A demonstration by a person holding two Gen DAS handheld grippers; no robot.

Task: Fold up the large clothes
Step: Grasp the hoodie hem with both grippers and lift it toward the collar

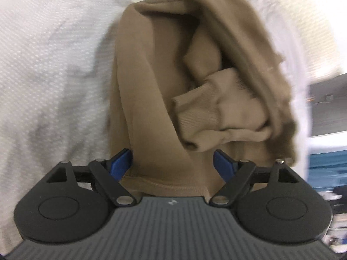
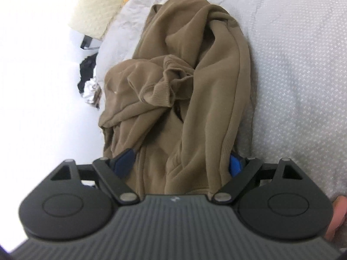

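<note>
Here, left hand-held gripper (image 1: 172, 164) and right hand-held gripper (image 2: 180, 162) tilted downward, jaws spread wide over the brown garment (image 1: 156, 99).

The garment (image 1: 143, 91) lies bunched on the bedspread (image 1: 47, 69), and I place all else by it; my left gripper (image 1: 173, 164) stands over its near hem, one finger to each side of the cloth; a ribbed cuff (image 1: 223, 110) rests on top of it, beyond those fingers; my right gripper (image 2: 180, 164) straddles its near end likewise; a pillow (image 2: 93, 10) sits beyond it to the left; my hand (image 2: 335, 218) is at its near right.
</note>
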